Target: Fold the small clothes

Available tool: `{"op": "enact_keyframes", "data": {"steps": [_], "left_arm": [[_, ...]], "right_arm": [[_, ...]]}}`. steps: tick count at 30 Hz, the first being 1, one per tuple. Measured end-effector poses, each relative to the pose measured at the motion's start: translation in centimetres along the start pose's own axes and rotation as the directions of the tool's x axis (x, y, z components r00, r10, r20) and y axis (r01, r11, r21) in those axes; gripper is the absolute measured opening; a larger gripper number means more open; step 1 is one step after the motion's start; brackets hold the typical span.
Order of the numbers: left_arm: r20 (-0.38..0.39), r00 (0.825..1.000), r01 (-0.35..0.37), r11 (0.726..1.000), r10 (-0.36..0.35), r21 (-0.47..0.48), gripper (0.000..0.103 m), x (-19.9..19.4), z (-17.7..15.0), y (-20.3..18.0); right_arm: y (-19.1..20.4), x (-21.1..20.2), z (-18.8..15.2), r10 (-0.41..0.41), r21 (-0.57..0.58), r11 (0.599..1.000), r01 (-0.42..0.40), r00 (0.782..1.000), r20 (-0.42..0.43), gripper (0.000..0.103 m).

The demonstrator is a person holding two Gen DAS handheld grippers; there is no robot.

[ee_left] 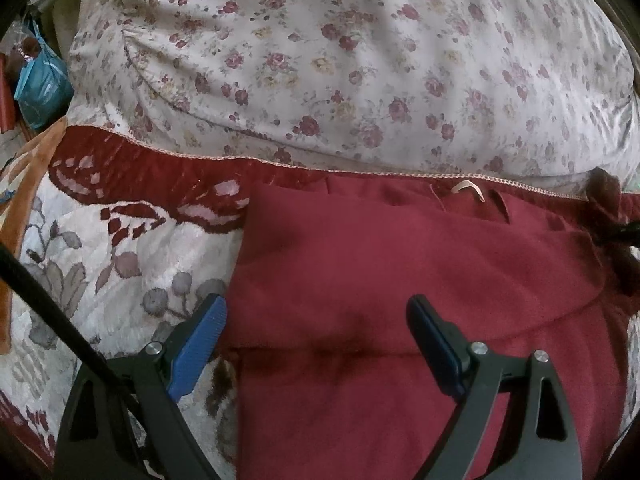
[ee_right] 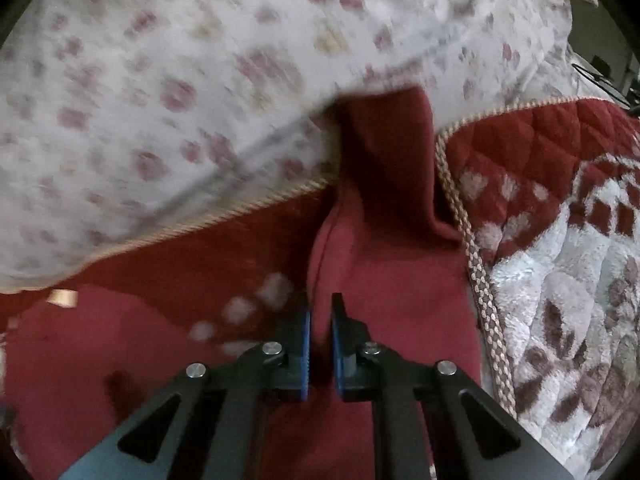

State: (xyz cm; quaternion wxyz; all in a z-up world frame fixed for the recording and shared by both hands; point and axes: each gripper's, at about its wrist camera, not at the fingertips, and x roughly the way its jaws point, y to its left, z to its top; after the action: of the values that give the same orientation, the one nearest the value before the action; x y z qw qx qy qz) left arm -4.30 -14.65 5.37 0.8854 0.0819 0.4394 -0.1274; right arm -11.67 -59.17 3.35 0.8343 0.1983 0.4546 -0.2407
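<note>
Left wrist view: the left gripper [ee_left: 316, 320] hangs wide open over the red garment [ee_left: 400, 264] on the blanket [ee_left: 100, 264], while the right gripper [ee_right: 320, 320] pinches a fold of that garment [ee_right: 384, 280].

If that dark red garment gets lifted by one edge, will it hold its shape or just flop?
The dark red garment would probably flop: it already lies in soft folds and creases on the patterned blanket. It looks like thin knit, so likely light. The right claw seems pinched on a fold of it, and the cloth drapes limply beyond, suggesting no stiffness.
</note>
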Motion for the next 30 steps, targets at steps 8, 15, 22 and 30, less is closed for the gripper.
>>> {"op": "enact_keyframes", "data": {"steps": [8,15,22,30], "left_arm": [[0.011,1.000,0.002,0.999,-0.002,-0.051,0.091,-0.3,0.2,1.0],[0.021,1.000,0.007,0.999,-0.006,-0.031,0.091,-0.8,0.0,0.6],[0.015,1.000,0.007,0.999,-0.007,-0.035,0.091,-0.7,0.0,0.6],[0.019,1.000,0.002,1.000,-0.002,-0.025,0.091,-0.7,0.2,0.7]], "right_arm": [[3.0,-8.6,-3.4,0.410,-0.087,0.910,-0.406,0.912,0.026,0.010],[8.1,-6.5,-10.8,0.352,-0.293,0.867,-0.403,0.911,-0.214,0.020],[13.1,-8.7,-9.1,0.353,-0.392,0.851,-0.349,0.933,-0.066,0.059],[17.5,-1.2,-7.3,0.068,-0.498,0.865,-0.068,0.998,-0.018,0.017]]}}
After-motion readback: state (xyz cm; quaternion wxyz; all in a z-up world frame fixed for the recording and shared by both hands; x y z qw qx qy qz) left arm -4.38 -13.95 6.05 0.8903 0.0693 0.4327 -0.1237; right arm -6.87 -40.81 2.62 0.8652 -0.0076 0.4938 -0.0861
